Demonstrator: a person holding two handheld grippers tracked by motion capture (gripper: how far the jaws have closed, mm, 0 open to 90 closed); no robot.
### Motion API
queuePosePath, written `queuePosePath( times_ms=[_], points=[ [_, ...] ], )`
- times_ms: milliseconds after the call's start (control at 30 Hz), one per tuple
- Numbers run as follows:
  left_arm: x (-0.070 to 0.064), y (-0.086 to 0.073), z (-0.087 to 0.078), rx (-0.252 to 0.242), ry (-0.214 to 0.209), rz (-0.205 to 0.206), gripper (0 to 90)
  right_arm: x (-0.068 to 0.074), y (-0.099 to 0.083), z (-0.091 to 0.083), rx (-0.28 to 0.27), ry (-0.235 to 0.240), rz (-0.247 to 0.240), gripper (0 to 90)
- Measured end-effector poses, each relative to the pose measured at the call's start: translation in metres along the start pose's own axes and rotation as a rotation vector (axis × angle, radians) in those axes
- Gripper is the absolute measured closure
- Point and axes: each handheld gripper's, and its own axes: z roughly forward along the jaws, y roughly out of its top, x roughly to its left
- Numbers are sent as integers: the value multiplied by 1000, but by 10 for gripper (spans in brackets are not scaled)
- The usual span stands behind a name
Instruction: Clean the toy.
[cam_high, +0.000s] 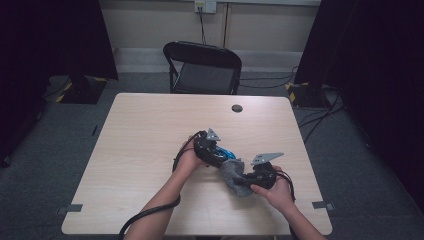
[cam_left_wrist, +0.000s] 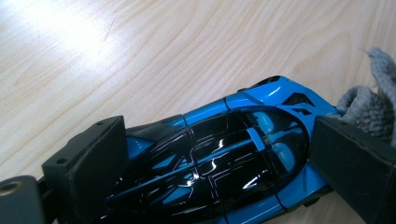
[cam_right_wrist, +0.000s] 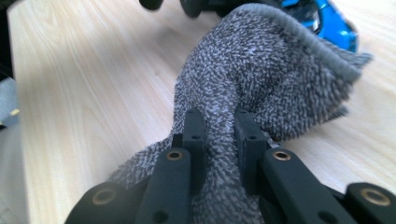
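Note:
A blue and black toy car (cam_left_wrist: 224, 158) lies on the wooden table (cam_high: 150, 130), clamped between the jaws of my left gripper (cam_left_wrist: 219, 163). The same toy car (cam_high: 227, 154) shows near the table's middle, under my left gripper (cam_high: 216, 155). A grey terry cloth (cam_right_wrist: 261, 79) is bunched between the jaws of my right gripper (cam_right_wrist: 219, 135), and its far end reaches the car's blue nose (cam_right_wrist: 327, 21). Just right of the car the cloth (cam_high: 234, 172) lies with my right gripper (cam_high: 245, 181) shut on it.
A black folding chair (cam_high: 202, 67) stands behind the table's far edge. A round dark cable hole (cam_high: 237, 108) sits near the far edge. Cables trail from both grippers toward the near edge. Dark curtains hang at both sides.

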Motion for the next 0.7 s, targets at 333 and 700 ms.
queuePosePath(
  times_ms=[333,700],
  points=[
    [1,0,-1,5,0,1,46,-29,0,-32,-65,-123,42,783],
    [1,-1,-1,-1,-1,3,46,-54,-2,-37,-98,-297,95,783]
  ],
)
